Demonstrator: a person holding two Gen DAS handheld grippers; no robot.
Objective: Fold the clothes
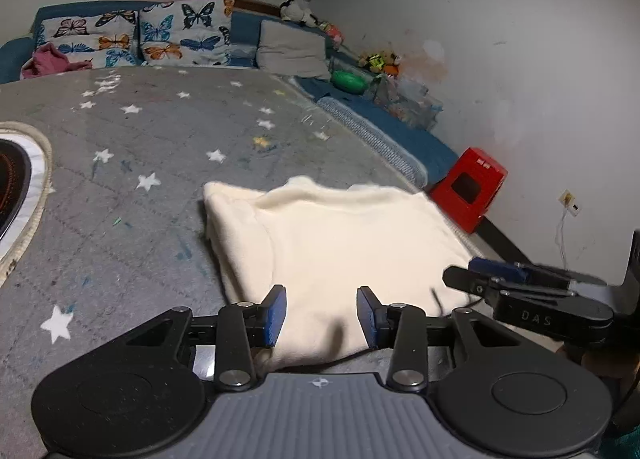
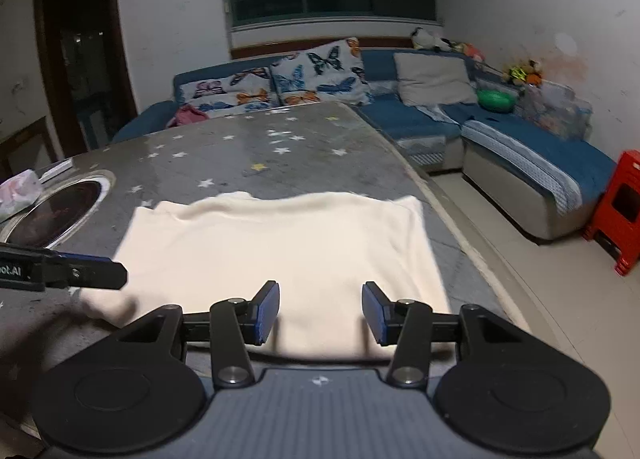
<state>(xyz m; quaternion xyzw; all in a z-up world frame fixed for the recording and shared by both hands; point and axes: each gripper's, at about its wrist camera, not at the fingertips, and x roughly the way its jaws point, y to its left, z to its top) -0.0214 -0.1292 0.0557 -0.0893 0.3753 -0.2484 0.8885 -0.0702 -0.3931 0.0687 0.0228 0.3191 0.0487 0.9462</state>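
Note:
A cream garment (image 1: pixel 340 243) lies folded into a rough rectangle on the grey star-patterned table cover (image 1: pixel 140 147). In the right wrist view the same garment (image 2: pixel 280 243) spreads flat near the table's right edge. My left gripper (image 1: pixel 322 315) hovers over the garment's near edge, open, with no cloth pinched between its blue pads. My right gripper (image 2: pixel 320 313) stands open over the near edge too, with nothing gripped. Each gripper shows in the other's view: the right gripper (image 1: pixel 500 275) at the garment's right corner, the left gripper (image 2: pixel 80 271) at its left corner.
A round inset cooktop (image 2: pixel 68 207) sits in the table at the left. A blue sofa (image 2: pixel 520 147) with butterfly pillows (image 2: pixel 312 75) wraps the far and right sides. A red stool (image 2: pixel 620 211) stands on the floor at the right, by the wall.

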